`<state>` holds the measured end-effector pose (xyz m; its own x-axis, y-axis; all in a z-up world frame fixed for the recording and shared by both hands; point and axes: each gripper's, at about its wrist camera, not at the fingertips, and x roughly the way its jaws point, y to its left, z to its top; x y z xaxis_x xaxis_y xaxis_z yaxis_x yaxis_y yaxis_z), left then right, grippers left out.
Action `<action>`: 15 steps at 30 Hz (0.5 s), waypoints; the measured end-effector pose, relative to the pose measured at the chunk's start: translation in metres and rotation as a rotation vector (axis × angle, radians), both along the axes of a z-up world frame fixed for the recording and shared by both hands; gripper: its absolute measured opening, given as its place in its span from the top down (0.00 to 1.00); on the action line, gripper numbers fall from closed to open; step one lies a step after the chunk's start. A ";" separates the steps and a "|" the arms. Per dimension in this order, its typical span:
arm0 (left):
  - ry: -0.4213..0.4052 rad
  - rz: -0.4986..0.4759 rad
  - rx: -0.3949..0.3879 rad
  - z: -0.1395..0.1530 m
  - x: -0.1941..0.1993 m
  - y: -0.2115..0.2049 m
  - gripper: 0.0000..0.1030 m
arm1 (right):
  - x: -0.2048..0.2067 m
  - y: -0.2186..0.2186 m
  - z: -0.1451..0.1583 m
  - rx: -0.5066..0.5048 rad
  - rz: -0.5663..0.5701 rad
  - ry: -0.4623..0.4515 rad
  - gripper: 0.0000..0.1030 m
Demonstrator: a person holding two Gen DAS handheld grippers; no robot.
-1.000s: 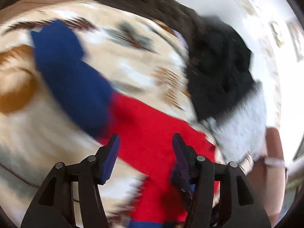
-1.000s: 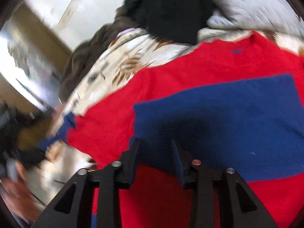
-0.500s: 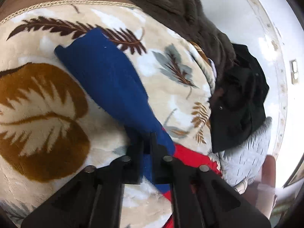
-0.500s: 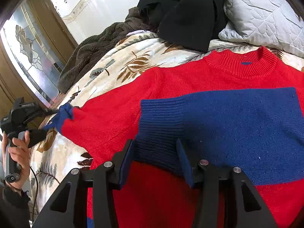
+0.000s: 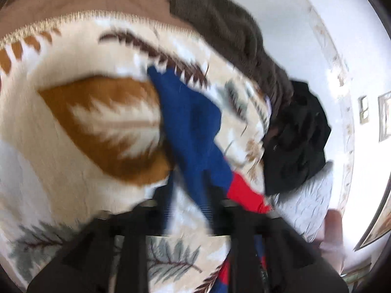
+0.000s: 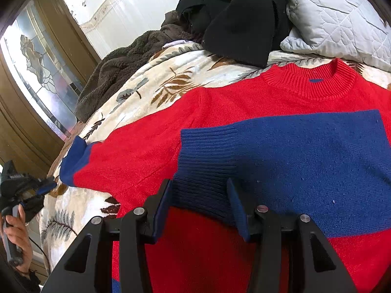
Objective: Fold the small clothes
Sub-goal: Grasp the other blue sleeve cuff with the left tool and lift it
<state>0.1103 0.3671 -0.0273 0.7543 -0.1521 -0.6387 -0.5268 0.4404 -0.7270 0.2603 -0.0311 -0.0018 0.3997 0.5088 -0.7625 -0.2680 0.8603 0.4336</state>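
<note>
Right wrist view: sweater flat and face up on the blanket, collar toward the pillow, just below a heap of black clothes.

Early in the fold, by the look of it. One sleeve already laid across the chest, ribbed cuff ending near the middle. Other sleeve not yet folded, stretched out sideways over the blanket with its blue end far out. Left to do, most likely: bring that sleeve in over the chest, then double the body bottom to collar. Hem out of sight beneath the tongs, so nothing to say of it.

Right gripper spread, one finger on either side of the ribbed cuff, pinching nothing. Left gripper, held in a hand, just beside the outstretched sleeve's blue end and seemingly apart from it. Left wrist view badly blurred: jaws opening, blue sleeve cloth running between them, no firm pinch visible.

Looks of the sweater: knit, bright red body with a broad blue band, ribbed red collar carrying a small blue mark, blue sleeve ends. Lies mostly smooth, faint ripples near the shoulder.
</note>
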 end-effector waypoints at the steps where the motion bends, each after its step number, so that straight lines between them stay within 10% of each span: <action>1: 0.007 0.010 0.002 0.002 0.001 0.003 0.41 | 0.000 0.000 0.000 0.002 0.000 0.000 0.53; 9: 0.059 -0.008 -0.107 -0.027 0.061 0.012 0.39 | 0.001 -0.007 -0.001 0.056 -0.012 0.011 0.53; 11: 0.039 -0.005 -0.102 -0.024 0.067 0.012 0.85 | 0.001 -0.009 -0.002 0.071 -0.015 0.014 0.53; 15: 0.012 -0.008 -0.055 -0.006 0.072 0.004 0.93 | 0.001 -0.013 -0.003 0.107 -0.022 0.025 0.53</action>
<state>0.1824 0.3712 -0.0329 0.7452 -0.1932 -0.6383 -0.5323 0.4044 -0.7438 0.2617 -0.0440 -0.0050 0.3930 0.5795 -0.7140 -0.2376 0.8141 0.5299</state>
